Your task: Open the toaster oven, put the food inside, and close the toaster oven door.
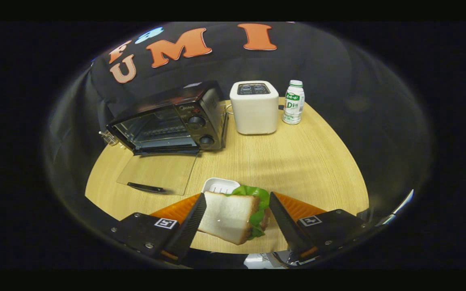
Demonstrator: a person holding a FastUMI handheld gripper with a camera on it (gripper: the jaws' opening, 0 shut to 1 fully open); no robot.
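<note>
I have the sandwich (233, 216) between the fingers of the claw (237, 220), which is closed partway onto it. One finger presses the bread's flat side; the other looks to touch the lettuce side, though I cannot be sure. I judge it lifted clear of the small white ribbed dish (219, 185) just beyond the fingers, near the tabletop's (297, 161) front edge. The bread is soft and pale, the lettuce frilly and green.

The black, boxy toaster oven (168, 119) sits toward the tabletop's far left edge, its glass door (156, 173) lying flat and open, so loading seems next. A white rounded toaster (254, 107) and a small bottle (293, 102) stand beside it at the far edge.
</note>
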